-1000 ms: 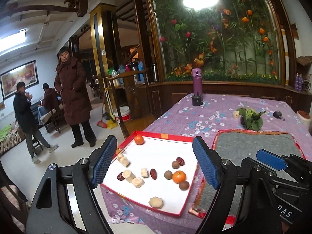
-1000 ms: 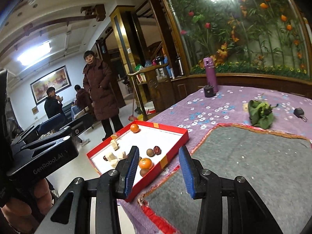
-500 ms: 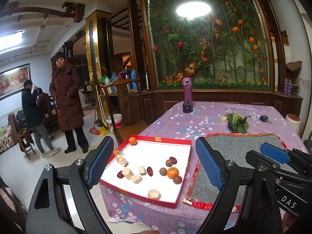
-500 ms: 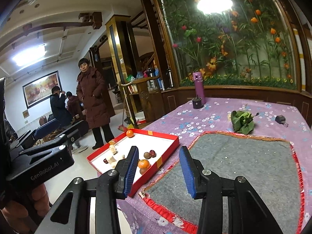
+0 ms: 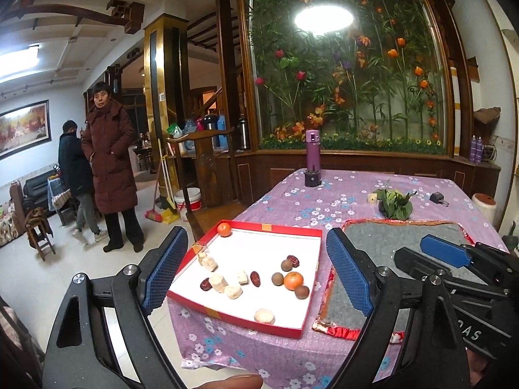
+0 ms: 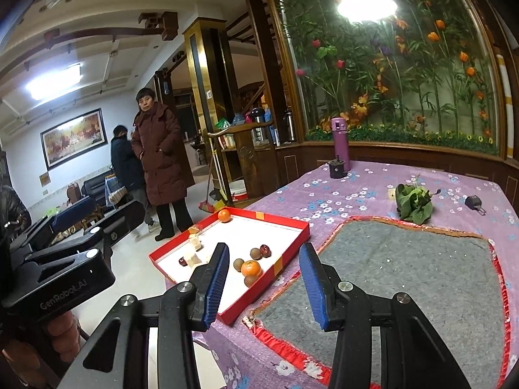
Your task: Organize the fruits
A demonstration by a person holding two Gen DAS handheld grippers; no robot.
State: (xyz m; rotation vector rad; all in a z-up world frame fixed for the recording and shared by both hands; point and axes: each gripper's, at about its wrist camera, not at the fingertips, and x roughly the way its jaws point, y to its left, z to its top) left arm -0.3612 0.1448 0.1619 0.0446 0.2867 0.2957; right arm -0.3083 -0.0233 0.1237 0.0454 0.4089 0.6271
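Farther back now — both tools (image 5: 256, 277) (image 6: 264, 283) empty.

The tray (image 5: 266, 227) is red with a white floor, the cloth (image 5: 340, 194) purple with small flowers, the mat (image 6: 405, 275) grey.

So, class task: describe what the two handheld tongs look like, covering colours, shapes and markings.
Both tongs are black plastic frames with triangular cut-outs and silver screw heads. Each finger carries a flat blue ribbed pad. The left tongs show white "GenRobot.AI" lettering on the body in the right wrist view; the right tongs show lettering ending "DAS". No cables or sleeves visible.
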